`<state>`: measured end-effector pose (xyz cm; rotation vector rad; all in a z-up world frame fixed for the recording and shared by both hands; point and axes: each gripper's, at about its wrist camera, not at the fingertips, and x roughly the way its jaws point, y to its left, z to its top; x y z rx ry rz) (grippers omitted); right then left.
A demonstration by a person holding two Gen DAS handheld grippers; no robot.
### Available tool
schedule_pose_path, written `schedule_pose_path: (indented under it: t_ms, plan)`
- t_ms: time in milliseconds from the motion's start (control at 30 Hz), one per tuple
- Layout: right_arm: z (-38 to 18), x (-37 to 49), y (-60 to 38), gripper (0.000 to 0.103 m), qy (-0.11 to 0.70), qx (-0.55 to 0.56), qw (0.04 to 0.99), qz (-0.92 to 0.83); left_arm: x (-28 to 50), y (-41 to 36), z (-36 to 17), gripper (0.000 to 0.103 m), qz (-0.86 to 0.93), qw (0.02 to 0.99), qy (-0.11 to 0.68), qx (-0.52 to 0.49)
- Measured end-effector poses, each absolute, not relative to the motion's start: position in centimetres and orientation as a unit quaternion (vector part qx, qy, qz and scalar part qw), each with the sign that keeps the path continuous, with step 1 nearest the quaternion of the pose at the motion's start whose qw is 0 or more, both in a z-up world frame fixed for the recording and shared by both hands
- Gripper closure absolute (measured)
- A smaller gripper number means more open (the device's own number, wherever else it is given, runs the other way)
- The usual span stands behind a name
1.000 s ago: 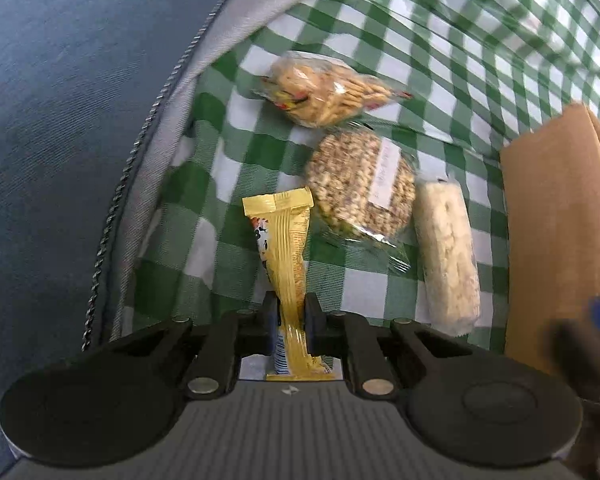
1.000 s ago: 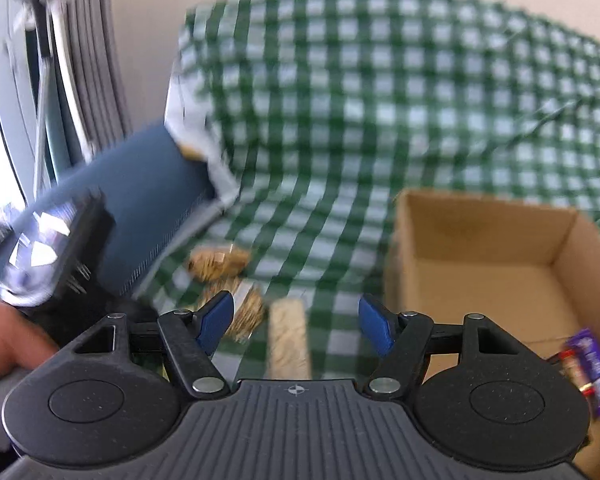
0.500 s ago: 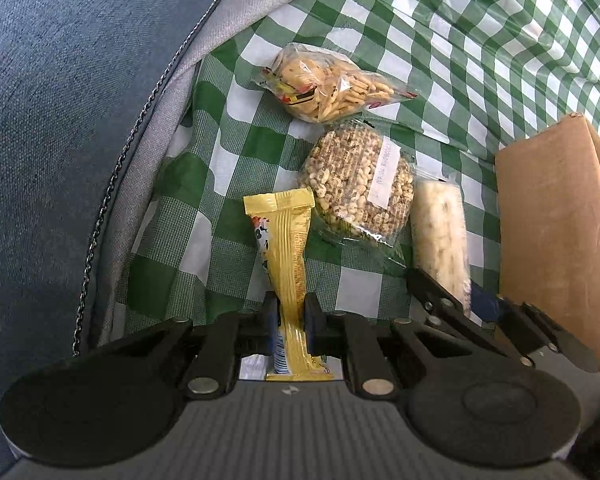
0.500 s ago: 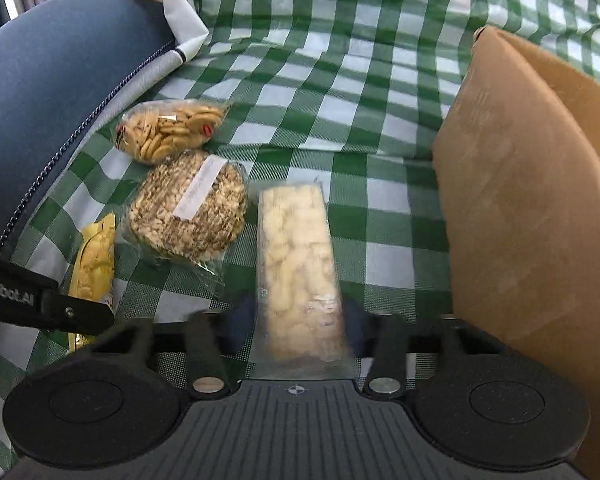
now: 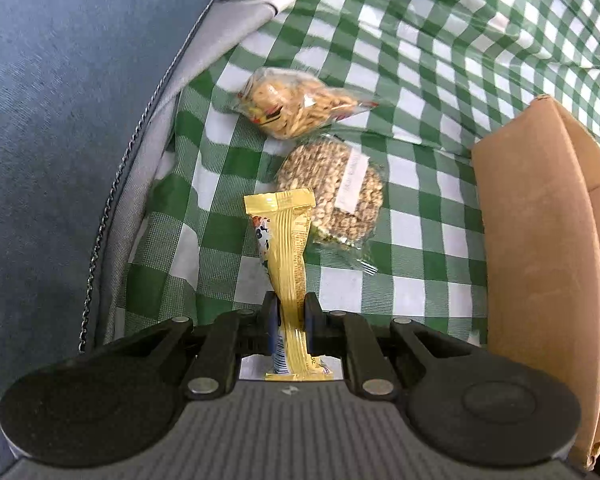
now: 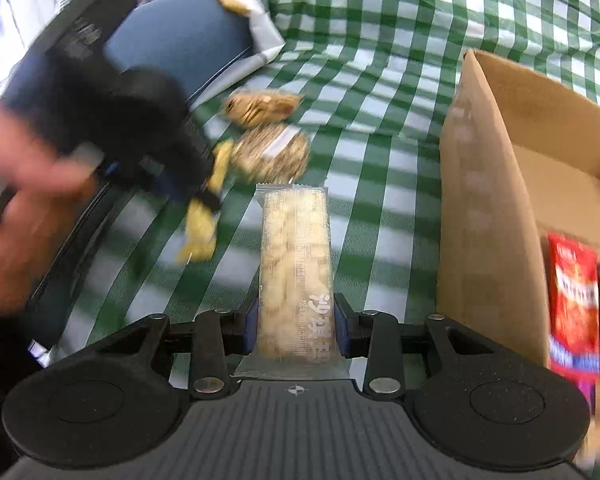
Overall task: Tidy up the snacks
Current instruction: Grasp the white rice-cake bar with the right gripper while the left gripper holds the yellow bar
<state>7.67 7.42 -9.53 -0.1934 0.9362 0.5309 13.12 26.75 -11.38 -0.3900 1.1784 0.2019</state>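
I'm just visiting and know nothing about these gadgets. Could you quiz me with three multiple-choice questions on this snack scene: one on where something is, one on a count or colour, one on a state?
1. Where is the cardboard box relative to the loose snacks?
A. To their right
B. To their left
C. Beneath them

2. How many snacks lie loose on the checked cloth, held by nothing?
A. Two
B. Five
C. None

3. What is the right gripper doing?
A. Gaping, empty
B. Clamped on the pale puffed bar
C. Clamped on the box

Answers: 1 A, the box stands at the right in both views. 2 A, only the biscuit bag and round grain cake. 3 B, its pads press the bar's sides, having just closed.
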Motion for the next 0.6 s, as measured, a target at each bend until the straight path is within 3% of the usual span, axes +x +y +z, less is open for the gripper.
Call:
schedule_pose_path:
  t_ms: [600]
  plan:
    - [-13.5,5.9,6.1,0.063,0.477,-0.096,0.838,0.247,12.6,24.3,-13.6,0.088,0.046,0.782,0.613,-0.105]
